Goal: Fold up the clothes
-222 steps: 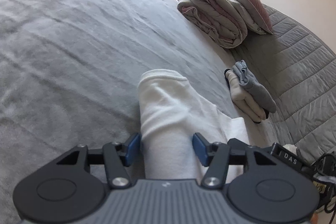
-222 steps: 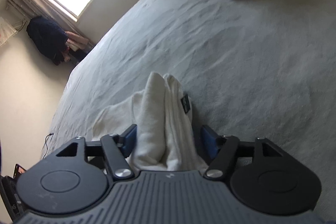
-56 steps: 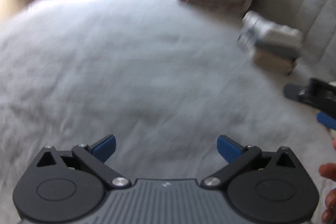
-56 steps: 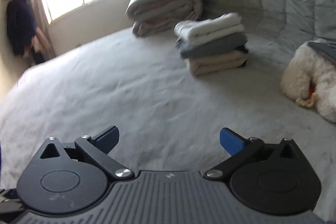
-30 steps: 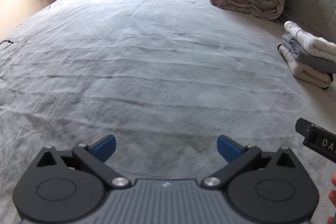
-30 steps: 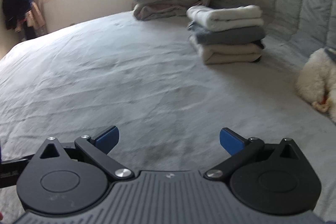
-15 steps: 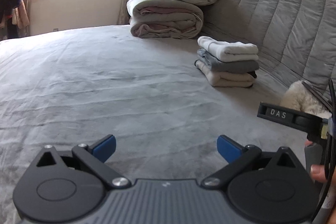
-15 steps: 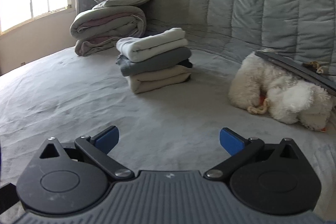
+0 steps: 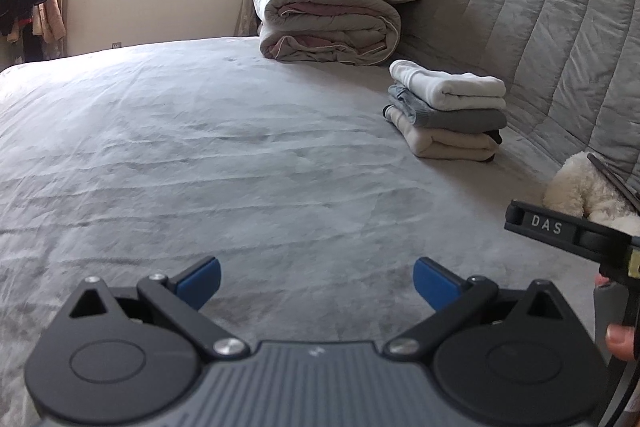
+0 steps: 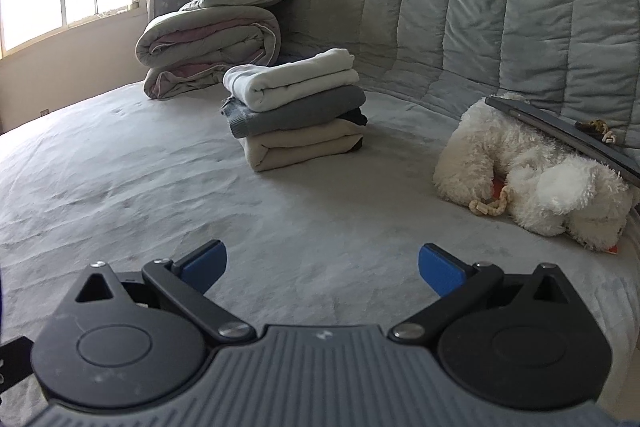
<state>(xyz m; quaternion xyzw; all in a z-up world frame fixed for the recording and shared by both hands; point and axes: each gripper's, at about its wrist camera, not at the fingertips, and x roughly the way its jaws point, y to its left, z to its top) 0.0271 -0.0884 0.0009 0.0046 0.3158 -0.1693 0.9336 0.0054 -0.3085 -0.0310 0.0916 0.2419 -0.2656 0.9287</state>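
Clothes [image 10: 294,115] sit folded in a neat stack on the bed [image 9: 200,155], up near the padded headboard [image 10: 500,7]: white piece on top, grey under it, beige below, w/ a dark bit peeking out at the back. No loose garment shows in either view, so we can't tell whether more is left to fold or the pile is complete; we judge only that what's visible already lies as the task wants. If another piece turns up, we'd lay it flat on the bare middle of the bed, well apart from the stack and the white plush toy [image 10: 532,179], and pinch at hems, not mid-cloth, so creases run straight. Both grippers hover low over the bedcover, pointing roughly toward the headboard, approx level. Left gripper [image 9: 316,277] has its blue pads spread wide, nothing between them. Right gripper [image 10: 322,265] likewise gapes empty; its body shows at the right edge of the left view, w/ fingertips on its handle.
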